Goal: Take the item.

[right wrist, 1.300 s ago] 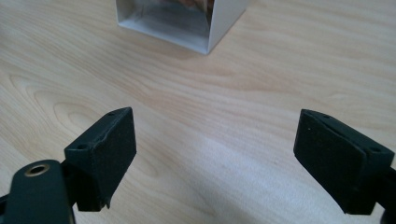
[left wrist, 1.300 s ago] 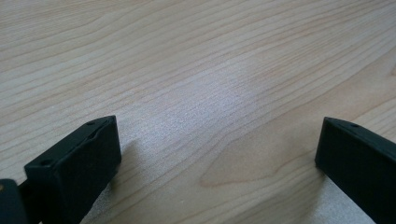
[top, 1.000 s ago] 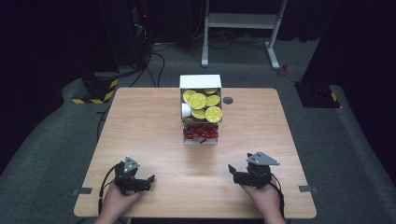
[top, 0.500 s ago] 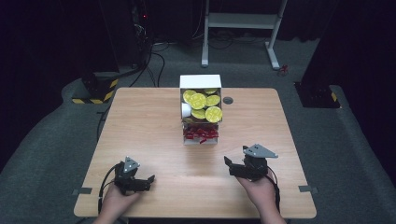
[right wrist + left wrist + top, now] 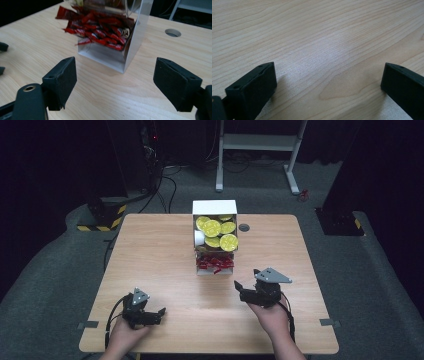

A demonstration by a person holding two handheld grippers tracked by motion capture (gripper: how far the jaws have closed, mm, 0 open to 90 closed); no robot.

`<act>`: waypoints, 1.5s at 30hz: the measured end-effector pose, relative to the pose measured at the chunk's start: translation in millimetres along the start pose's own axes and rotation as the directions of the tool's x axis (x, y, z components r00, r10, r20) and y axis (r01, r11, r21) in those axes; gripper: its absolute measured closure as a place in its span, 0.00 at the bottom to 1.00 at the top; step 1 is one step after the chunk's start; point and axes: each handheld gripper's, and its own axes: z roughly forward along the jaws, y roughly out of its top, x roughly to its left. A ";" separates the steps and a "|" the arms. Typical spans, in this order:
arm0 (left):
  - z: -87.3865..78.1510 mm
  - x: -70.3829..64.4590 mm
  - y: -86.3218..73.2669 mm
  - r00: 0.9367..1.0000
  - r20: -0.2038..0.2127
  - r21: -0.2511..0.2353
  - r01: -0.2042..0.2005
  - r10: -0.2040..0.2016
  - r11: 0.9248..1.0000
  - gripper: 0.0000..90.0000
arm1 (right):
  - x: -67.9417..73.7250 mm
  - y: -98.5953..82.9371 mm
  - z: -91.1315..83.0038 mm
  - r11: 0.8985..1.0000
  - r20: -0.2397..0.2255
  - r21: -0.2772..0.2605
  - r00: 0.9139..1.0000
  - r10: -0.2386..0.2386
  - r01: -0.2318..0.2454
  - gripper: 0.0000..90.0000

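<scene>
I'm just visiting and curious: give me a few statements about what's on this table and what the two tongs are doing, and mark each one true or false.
1. The right tongs are open, with nothing between the jaws. True.
2. The left tongs are clamped on a red packet. False: they are open over bare wooden table.
3. The red packets lie in the lower part of the clear dispenser box. True.
4. The yellow-lidded cups are scattered across the tabletop. False: they sit in the box's upper part.
5. The right tongs point toward the red packets. True.
6. The right tongs are touching the box. False: bare table lies between them.
</scene>
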 end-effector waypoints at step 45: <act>-0.7 0.2 -0.8 1.000 0.008 -0.001 -0.007 0.007 1.000 0.01 | 15.8 71.8 -8.5 0.991 0.004 -0.127 0.999 -0.032 0.032 0.24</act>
